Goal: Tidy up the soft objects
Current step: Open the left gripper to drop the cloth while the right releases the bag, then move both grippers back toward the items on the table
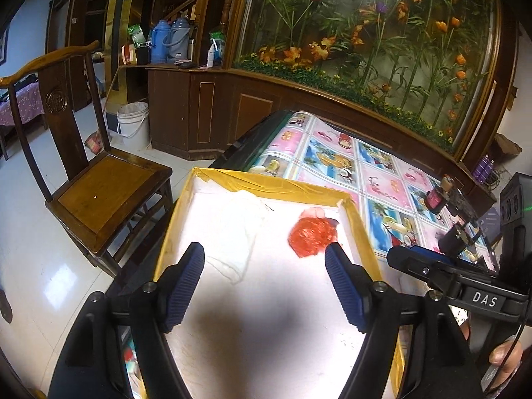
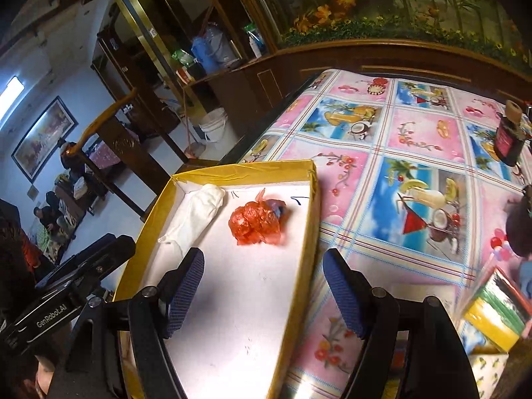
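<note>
Wooden cabinets and a glass case of artificial flowers [image 1: 382, 43] stand behind the surface [image 2: 415, 173], which wears a picture-printed cloth. At its left edge lies a yellow-rimmed box [image 2: 309, 206] with a white floor. Inside, a rolled white cloth [image 2: 196, 216] lies along the far left wall, and a crumpled red plastic bag [image 2: 256, 222] sits near the far right corner. The left gripper [image 1: 264, 259] and right gripper [image 2: 262, 266] both hang released, nothing between their pads.

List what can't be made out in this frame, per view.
- Left wrist: white cloth washed out by glare; its folds are lost.
- Both views: contents of the red plastic bag hidden by its crumpled film.
- Both views: near end of the yellow-rimmed box hidden behind the claws.
</note>
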`<state>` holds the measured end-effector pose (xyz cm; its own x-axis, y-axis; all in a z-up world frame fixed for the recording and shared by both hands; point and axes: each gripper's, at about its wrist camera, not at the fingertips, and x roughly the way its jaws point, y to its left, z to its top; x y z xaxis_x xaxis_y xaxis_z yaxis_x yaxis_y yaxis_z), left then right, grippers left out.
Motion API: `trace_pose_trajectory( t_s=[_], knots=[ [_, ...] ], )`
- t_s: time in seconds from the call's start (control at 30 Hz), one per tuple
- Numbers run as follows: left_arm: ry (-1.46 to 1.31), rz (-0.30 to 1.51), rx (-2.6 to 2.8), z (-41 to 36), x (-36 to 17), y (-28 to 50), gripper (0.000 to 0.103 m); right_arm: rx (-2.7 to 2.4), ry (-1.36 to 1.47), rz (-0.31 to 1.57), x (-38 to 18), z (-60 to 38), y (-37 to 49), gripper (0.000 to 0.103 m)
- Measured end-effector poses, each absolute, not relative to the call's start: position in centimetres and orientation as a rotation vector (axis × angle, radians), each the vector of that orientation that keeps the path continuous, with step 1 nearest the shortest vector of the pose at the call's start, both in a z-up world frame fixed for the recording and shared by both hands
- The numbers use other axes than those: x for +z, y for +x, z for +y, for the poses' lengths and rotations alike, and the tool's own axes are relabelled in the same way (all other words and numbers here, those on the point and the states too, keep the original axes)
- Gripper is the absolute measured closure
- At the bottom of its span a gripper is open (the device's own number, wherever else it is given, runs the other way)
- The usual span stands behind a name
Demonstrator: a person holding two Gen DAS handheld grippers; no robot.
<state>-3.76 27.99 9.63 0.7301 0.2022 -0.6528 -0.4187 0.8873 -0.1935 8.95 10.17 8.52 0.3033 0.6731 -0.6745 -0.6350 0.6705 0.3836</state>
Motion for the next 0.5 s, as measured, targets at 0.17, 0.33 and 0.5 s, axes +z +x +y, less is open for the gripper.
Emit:
trace_pose_trajectory(
  t_s=[0.17, 0.33, 0.5],
  knots=[
    [-0.308, 0.633, 0.33, 24.6, 9.7, -5.1, 0.029, 0.879, 0.013, 0.821, 9.5, 6.4, 6.6, 0.025],
    [-0.249, 0.58, 0.295, 20.1, 9.9, -6.0, 0.024, 0.869, 0.019, 0.749, 9.6, 1.8, 4.8, 0.018],
    [-0.204, 0.566, 0.213, 15.5, 10.0, -6.4, 0.023, 0.85, 0.045, 0.744, 9.0, -2.5, 4.5, 0.018]
  ],
)
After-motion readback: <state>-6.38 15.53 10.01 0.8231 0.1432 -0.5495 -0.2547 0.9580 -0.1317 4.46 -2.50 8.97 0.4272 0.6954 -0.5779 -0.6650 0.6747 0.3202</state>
